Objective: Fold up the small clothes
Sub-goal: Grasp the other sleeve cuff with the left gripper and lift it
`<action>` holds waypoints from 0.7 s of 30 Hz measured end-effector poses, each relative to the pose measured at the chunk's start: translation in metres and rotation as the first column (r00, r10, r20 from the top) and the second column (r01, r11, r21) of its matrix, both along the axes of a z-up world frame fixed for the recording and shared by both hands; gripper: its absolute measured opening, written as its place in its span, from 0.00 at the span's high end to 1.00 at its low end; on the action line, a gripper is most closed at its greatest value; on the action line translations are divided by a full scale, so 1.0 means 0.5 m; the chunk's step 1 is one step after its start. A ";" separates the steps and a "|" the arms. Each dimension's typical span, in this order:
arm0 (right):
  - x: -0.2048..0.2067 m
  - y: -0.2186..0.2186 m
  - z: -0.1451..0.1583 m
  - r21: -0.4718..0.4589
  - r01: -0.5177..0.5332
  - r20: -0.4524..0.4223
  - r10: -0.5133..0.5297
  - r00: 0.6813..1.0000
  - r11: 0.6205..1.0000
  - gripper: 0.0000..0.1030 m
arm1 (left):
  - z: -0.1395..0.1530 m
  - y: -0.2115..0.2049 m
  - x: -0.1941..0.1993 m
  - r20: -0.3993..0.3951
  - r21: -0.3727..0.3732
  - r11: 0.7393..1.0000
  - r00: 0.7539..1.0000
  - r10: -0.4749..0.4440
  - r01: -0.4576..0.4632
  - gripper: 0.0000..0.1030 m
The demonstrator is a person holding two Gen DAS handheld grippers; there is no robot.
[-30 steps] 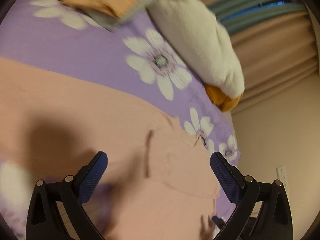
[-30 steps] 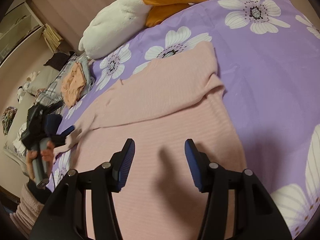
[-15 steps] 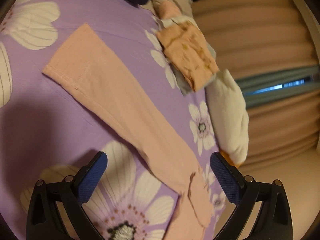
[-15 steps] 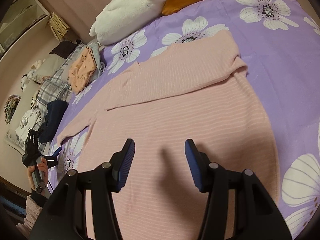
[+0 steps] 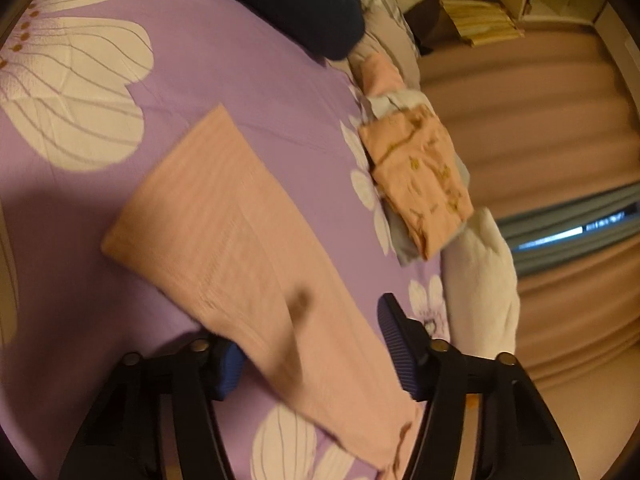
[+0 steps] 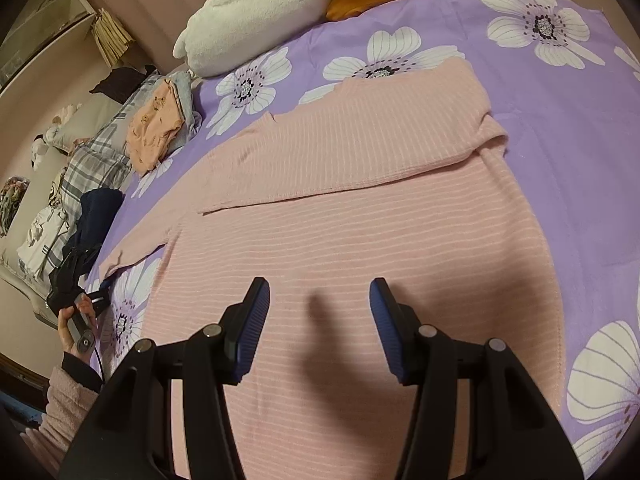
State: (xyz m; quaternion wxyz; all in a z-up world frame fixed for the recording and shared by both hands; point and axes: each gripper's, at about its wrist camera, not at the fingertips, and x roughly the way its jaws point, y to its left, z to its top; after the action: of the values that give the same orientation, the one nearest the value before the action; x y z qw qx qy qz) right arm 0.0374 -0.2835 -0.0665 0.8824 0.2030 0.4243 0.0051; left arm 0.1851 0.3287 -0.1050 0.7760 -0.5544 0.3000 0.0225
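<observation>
Sweater [image 6: 360,208], pink, lying flat across purple bedspread [image 6: 560,128]; sleeve [image 5: 240,248] passing between spread fingers of left gripper [image 5: 316,344], one pad under it. Right gripper [image 6: 318,328] hovering spread above sweater body.

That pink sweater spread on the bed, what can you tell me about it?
The pink sweater looks like a soft ribbed knit with fine paler stripes. It lies flat on the purple flowered bedspread. One sleeve is already folded across the body; the other sleeve stretches out straight onto the bedspread, cuff away from the body. The left claw is open and straddles this outstretched sleeve, while the open right claw hangs over the body.
</observation>
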 end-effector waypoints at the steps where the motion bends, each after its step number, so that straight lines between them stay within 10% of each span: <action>1: 0.003 0.001 -0.001 0.000 0.000 -0.003 0.000 1.000 1.000 0.49 | -0.002 0.006 0.001 -0.003 -0.002 1.000 1.000 0.009 -0.009 0.47; 7: 0.010 0.003 -0.009 -0.005 0.000 -0.013 0.000 1.000 1.000 0.49 | -0.002 0.036 0.012 -0.095 0.064 0.998 0.995 0.034 -0.028 0.89; 14: 0.004 -0.002 -0.008 -0.003 0.011 -0.008 -0.011 1.000 1.000 0.49 | 0.060 0.010 0.010 -0.129 0.233 0.971 0.992 -0.012 0.042 0.96; 21: -0.013 0.000 -0.006 -0.011 0.022 0.006 -0.022 1.000 1.000 0.49 | 0.217 -0.133 0.036 -0.012 0.432 0.885 0.982 -0.188 0.175 0.96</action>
State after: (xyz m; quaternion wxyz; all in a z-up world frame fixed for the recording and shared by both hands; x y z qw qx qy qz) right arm 0.0308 -0.2834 -0.0693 0.8848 0.2029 0.4194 -0.0061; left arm 0.2031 0.2622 0.0036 0.8824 -0.3389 0.3263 0.0072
